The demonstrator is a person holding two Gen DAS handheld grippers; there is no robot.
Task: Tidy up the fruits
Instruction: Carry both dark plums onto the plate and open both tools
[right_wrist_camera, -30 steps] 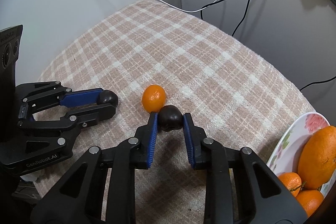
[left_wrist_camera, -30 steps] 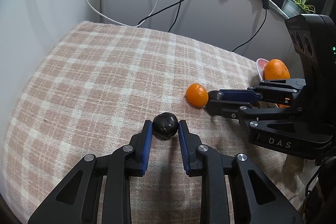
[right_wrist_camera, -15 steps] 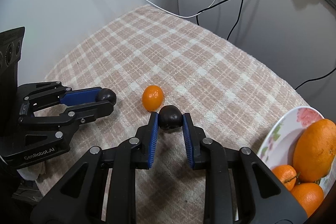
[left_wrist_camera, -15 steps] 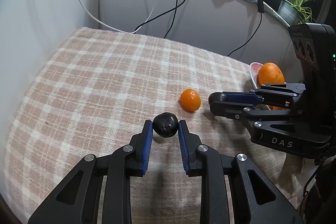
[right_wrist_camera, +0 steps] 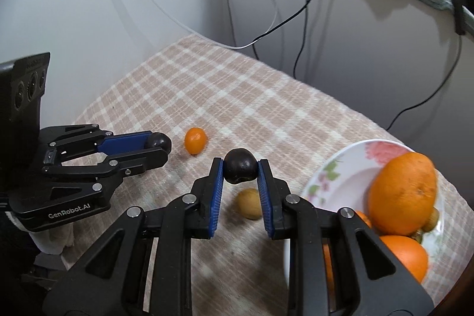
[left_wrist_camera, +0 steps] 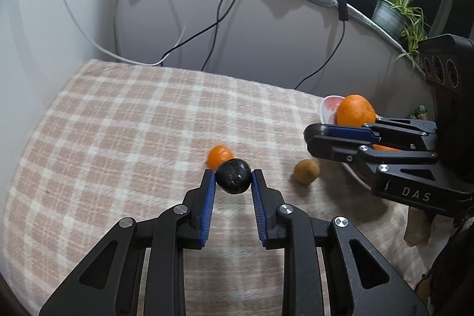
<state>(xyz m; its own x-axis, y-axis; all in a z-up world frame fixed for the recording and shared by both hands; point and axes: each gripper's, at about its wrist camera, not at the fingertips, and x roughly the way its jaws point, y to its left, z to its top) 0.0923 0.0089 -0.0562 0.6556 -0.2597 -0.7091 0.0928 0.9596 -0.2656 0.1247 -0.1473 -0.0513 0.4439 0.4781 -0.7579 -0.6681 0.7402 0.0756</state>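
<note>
Both tongs are loaded. The left tongs (left_wrist_camera: pixel 233 178) are clamped on a small, round, dark, wrinkled fruit (left_wrist_camera: pixel 233 176), pinched between the blue pads at the very tips and clear of the cloth. The right tongs (right_wrist_camera: pixel 240 169) are clamped on a second small dark round fruit (right_wrist_camera: pixel 240 169), held the same way, at the tips.

Surface: counter covered in a pink-and-white checked woven cloth (left_wrist_camera: pixel 124 120). Loose on it are a small oval orange kumquat-like fruit (right_wrist_camera: pixel 195 140) and a small round tan-brown fruit (right_wrist_camera: pixel 249 203).

Destination, by judgement: the white plate with a pink floral print (right_wrist_camera: pixel 340 168), already carrying a large orange (right_wrist_camera: pixel 403 194) and smaller oranges.

Key relation:
- In the right wrist view the plate lies immediately to the right of the right tongs, rim close to the right finger. The right hand is clearly the nearer.
- In the left wrist view the plate (left_wrist_camera: pixel 327 108) sits at the far right, beyond the right tongs (left_wrist_camera: pixel 309 135), which stand between the left tongs and the plate.
- The tan-brown fruit (left_wrist_camera: pixel 306 171) lies on the cloth under the path from the right tongs to the rim.
- The dark fruits are near-spherical, so no long axis matters.

Judgement: right hand delivers first with a short sideways move over the rim; the left must wait or go round. Risk: tip-only hold on a round fruit may slip.
</note>
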